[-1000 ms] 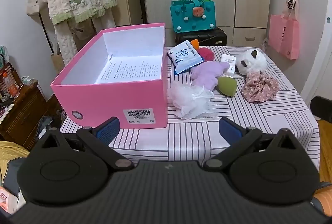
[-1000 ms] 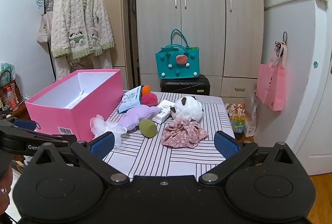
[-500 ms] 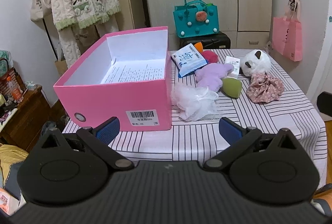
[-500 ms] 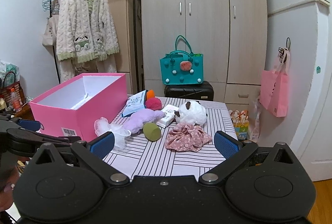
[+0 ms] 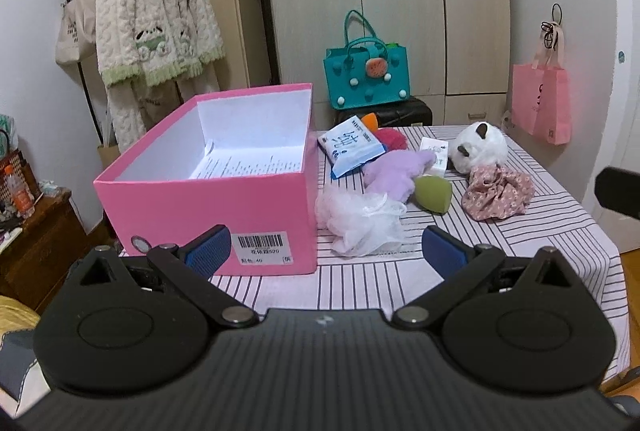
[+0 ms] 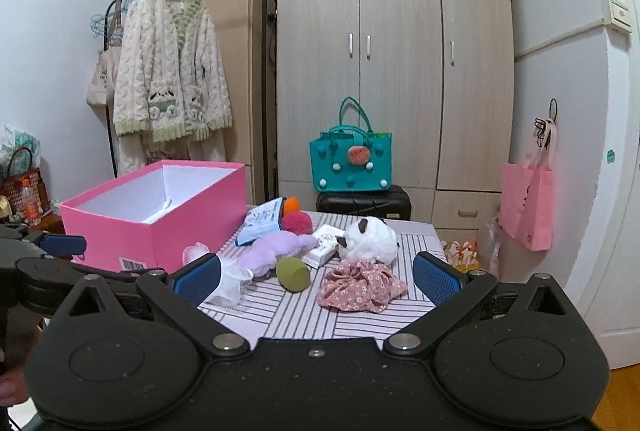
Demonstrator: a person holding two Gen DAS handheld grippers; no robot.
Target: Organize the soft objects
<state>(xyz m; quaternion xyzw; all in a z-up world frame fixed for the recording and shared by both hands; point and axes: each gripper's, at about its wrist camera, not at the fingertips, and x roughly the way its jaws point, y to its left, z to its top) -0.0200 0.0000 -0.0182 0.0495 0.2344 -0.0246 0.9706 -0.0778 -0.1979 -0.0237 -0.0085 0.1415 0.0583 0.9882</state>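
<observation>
Both handheld views have tilted upward and sit lower — more wardrobe and wall show above the table (image 5: pixel 520 231). The left gripper (image 5: pixel 326 251) has drawn level with the table's near edge, facing the pink box (image 5: pixel 208 207). The right gripper (image 6: pixel 316 277) has closed in on the near edge too — its dark body now enters the left view's right side.

Your striped-cloth table (image 5: pixel 500 251) carries an open pink cardboard box (image 5: pixel 208 207), white mesh puff (image 5: pixel 360 217), purple plush (image 5: pixel 394 171), green sponge (image 5: pixel 434 193) and floral scrunchie (image 5: pixel 498 193).
</observation>
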